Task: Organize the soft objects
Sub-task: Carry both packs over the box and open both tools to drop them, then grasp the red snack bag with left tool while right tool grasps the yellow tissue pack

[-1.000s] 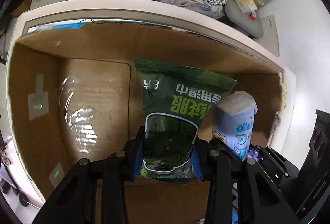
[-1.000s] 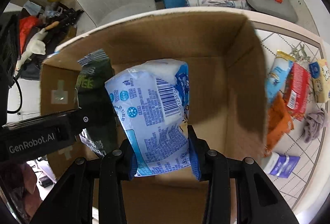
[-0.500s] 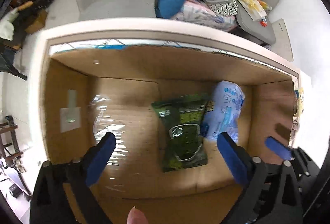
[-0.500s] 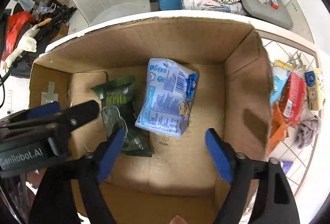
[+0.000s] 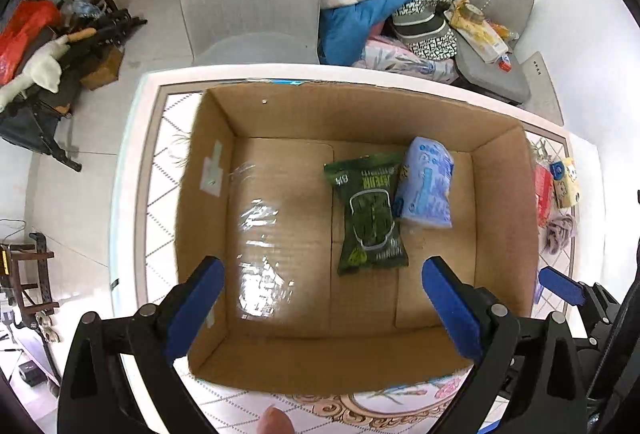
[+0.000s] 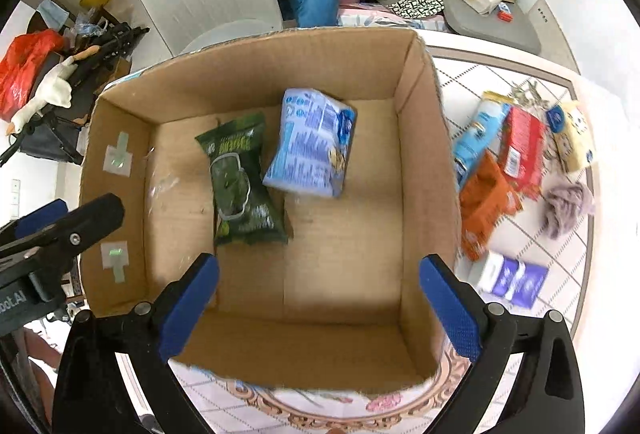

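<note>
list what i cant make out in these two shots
- Green packet: print too small and warped to read, left wrist view.
- Light blue pack: motion blur smears its label, right wrist view.
- Orange cloth: partly hidden behind the cardboard box wall, right wrist view.
- Left gripper in the right wrist view: cut off by the left edge.

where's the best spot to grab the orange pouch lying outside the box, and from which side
Probably the orange pouch's middle, coming straight down with the right hand-held gripper, whose jaws are opening with nothing between them. The pouch lies flat with its long axis running toward the near table edge, so pinching across its narrow width suits it. Its box-side edge sits close against the cardboard box, leaving little finger room there.
</note>
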The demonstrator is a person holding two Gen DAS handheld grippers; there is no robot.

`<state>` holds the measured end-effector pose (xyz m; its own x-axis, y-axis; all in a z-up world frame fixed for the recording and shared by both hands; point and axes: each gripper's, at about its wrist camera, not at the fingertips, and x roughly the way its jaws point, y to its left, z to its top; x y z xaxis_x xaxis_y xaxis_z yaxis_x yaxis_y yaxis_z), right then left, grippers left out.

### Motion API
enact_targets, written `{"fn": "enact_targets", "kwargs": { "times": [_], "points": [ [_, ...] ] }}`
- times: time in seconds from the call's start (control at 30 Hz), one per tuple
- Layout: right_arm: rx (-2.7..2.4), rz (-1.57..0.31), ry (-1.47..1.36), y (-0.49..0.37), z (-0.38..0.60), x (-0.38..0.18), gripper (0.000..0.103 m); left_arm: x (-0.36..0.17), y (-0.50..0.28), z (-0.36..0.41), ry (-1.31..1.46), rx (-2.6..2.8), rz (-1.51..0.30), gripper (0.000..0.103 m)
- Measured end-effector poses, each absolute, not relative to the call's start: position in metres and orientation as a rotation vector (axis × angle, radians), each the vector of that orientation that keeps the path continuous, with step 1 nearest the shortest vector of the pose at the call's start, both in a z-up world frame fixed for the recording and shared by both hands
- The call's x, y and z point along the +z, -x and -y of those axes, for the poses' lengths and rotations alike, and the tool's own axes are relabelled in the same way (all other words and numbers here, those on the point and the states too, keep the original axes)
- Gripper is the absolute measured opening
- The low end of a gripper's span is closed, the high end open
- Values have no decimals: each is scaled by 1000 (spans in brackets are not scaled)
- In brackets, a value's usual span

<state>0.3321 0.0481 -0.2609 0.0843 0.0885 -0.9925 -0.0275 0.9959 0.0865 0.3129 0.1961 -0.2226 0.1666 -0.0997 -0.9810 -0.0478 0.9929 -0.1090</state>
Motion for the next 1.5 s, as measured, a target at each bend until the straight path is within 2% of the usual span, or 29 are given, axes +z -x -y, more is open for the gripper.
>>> {"fn": "enact_targets", "kwargs": {
  "times": [0.37, 0.53, 0.67, 0.83, 1.0, 1.07, 1.13, 1.43, 1.47, 1.5],
  "points": [
    [173, -1396, -142, -278, -24, -197, 102, -160, -272, -166, 110, -55, -1325, 101],
    [138, -1381, -238, -278, 48, -174, 102, -138, -286, -96, 36, -139, -1310, 101],
    [46, -1376, -270, -293, 128, -167, 102, -144, -315, -24, -23, -211, -1341, 101],
    [-85, -1387, -307, -326, 232, -184, 102, -189, -368, 70, -154, -260, -1425, 101],
    [-118, -1452, -379, -376, 311, -234, 101, -261, -408, 137, -193, -302, -1562, 101],
    [-99, -1491, -393, -395, 329, -259, 92, -282, -418, 151, -174, -311, -1604, 95],
    [-95, -1526, -380, -413, 342, -281, 87, -307, -423, 164, -172, -305, -1655, 91],
    [-20, -1651, -276, -475, 345, -368, 86, -371, -433, 193, -168, -286, -1754, 91],
    [-17, -1668, -249, -478, 343, -375, 77, -375, -434, 196, -167, -282, -1757, 85],
    [-18, -1676, -242, -478, 345, -379, 78, -379, -434, 199, -168, -279, -1763, 75]
  ]
}}
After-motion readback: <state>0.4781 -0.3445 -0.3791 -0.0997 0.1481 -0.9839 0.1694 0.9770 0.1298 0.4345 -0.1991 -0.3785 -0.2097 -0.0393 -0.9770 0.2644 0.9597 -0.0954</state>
